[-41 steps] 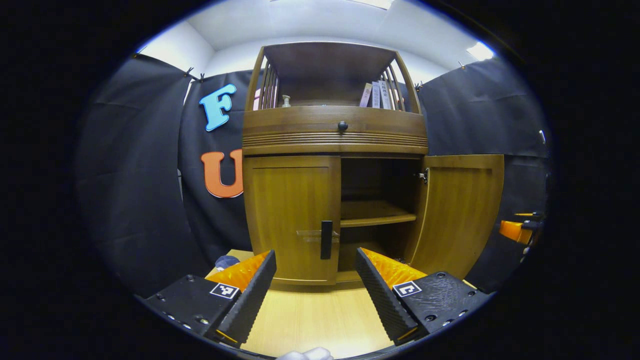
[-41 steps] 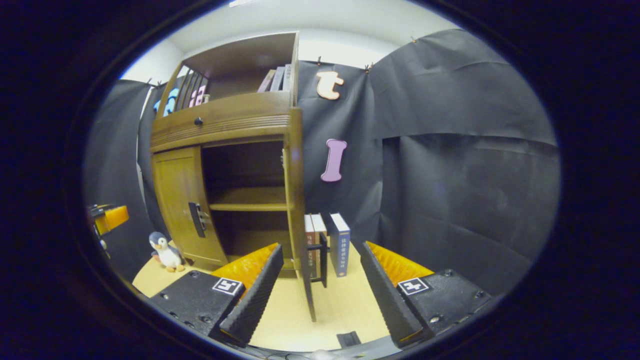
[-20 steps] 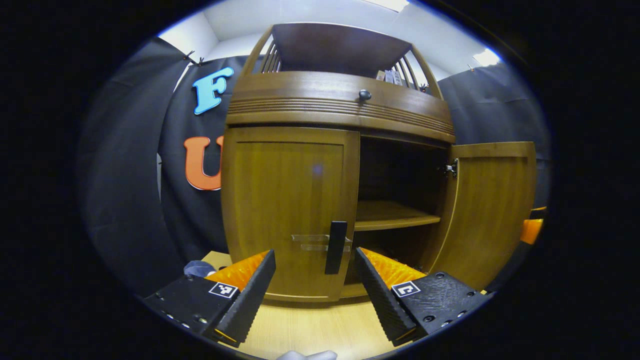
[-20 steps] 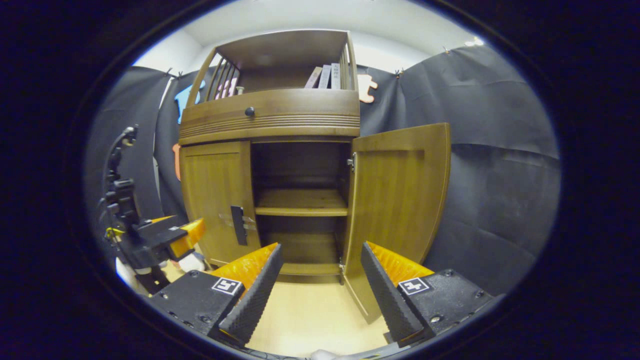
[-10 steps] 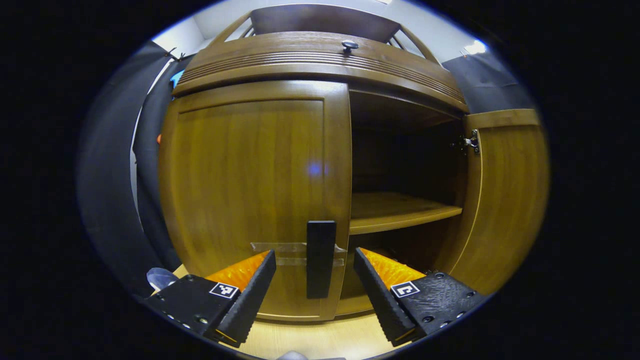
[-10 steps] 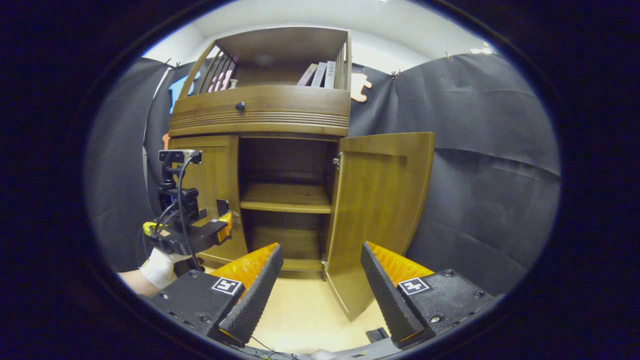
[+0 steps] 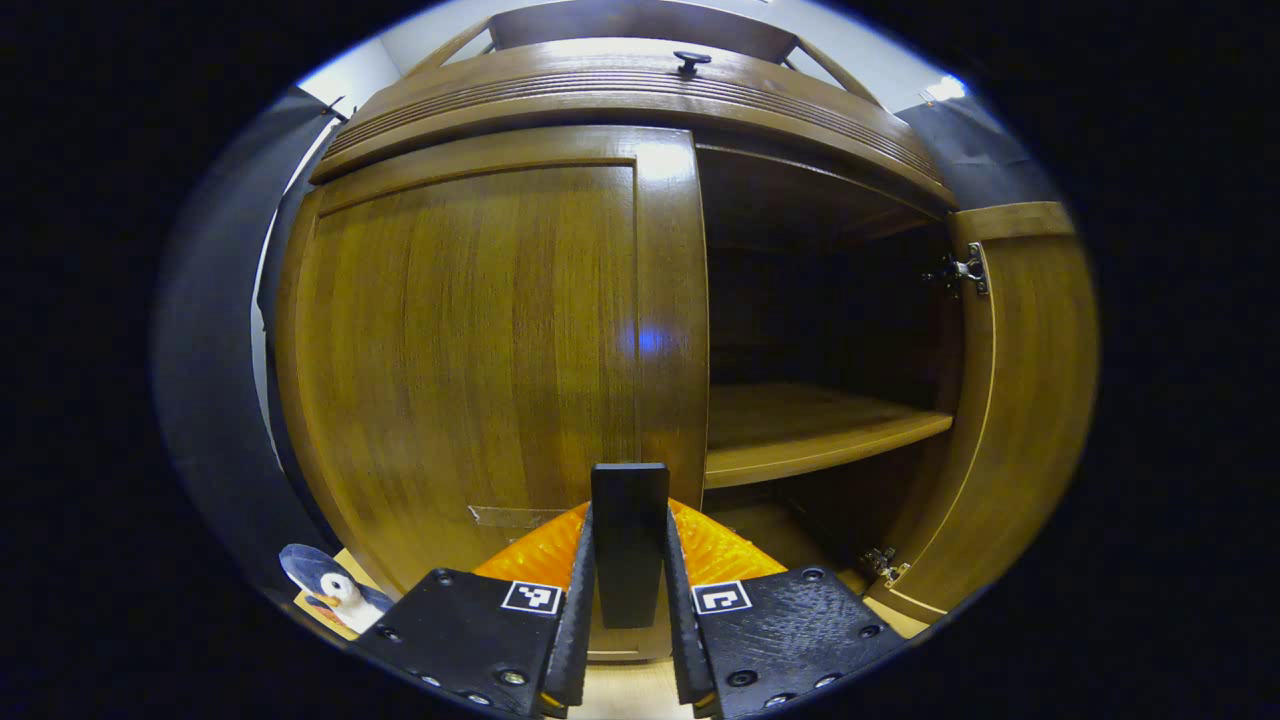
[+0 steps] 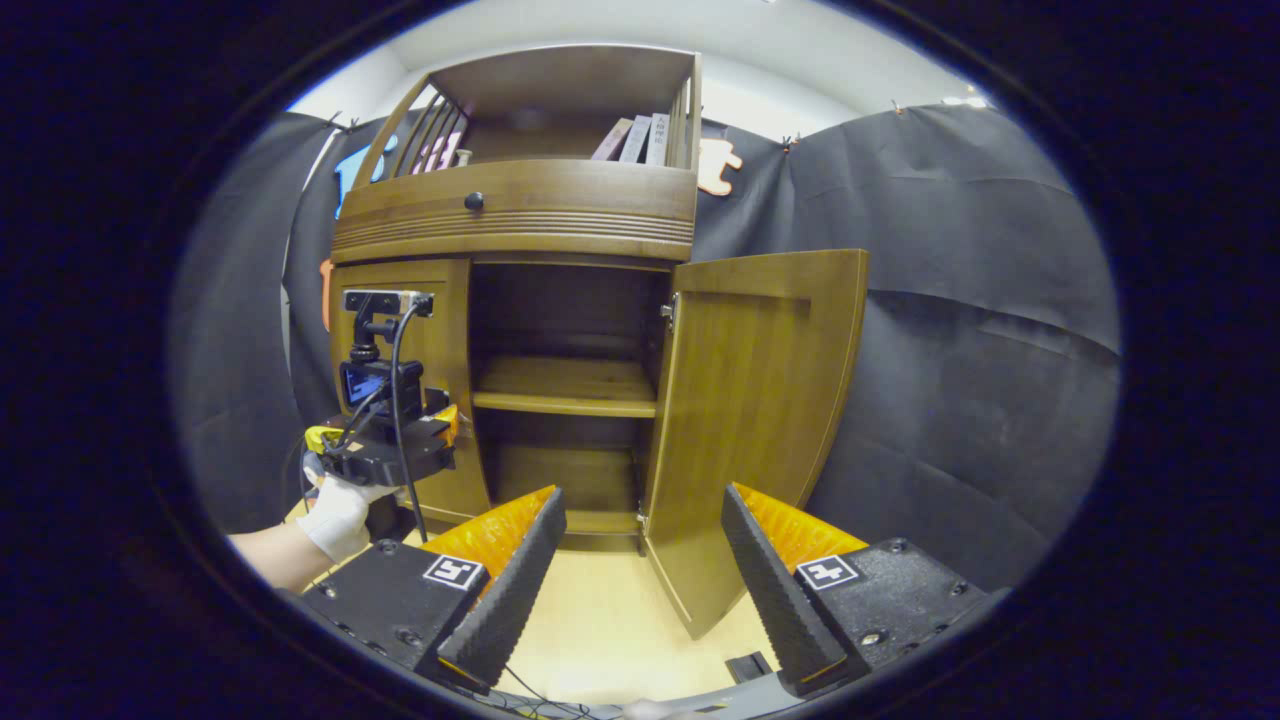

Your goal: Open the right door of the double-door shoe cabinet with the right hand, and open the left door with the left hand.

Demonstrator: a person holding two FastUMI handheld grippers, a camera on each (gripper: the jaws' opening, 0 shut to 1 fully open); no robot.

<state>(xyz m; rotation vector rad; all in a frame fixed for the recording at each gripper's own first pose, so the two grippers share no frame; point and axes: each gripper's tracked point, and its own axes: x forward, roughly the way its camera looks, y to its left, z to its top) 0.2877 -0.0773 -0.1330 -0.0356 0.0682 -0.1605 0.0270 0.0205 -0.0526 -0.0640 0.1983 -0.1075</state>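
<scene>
The wooden shoe cabinet (image 8: 520, 215) has its right door (image 8: 760, 400) swung wide open, showing a shelf (image 8: 565, 390) inside. Its left door (image 7: 480, 340) is closed. In the left gripper view my left gripper (image 7: 628, 620) is shut on the left door's black vertical handle (image 7: 628, 520), one finger on each side. The right gripper view shows that left gripper (image 8: 400, 450) in a gloved hand (image 8: 335, 515) against the left door. My right gripper (image 8: 635, 590) stands open, back from the cabinet, with nothing between its fingers.
A toy penguin (image 7: 330, 590) sits on the light wooden floor at the cabinet's lower left. Books (image 8: 635, 138) stand on the cabinet's top shelf, above a drawer with a round knob (image 8: 473, 201). Black cloth walls close in both sides. The right door juts out over the floor (image 8: 600, 620).
My left gripper moved in to the left door and closed its fingers on the black handle. The right gripper drew back from the opened right door and stays open.
</scene>
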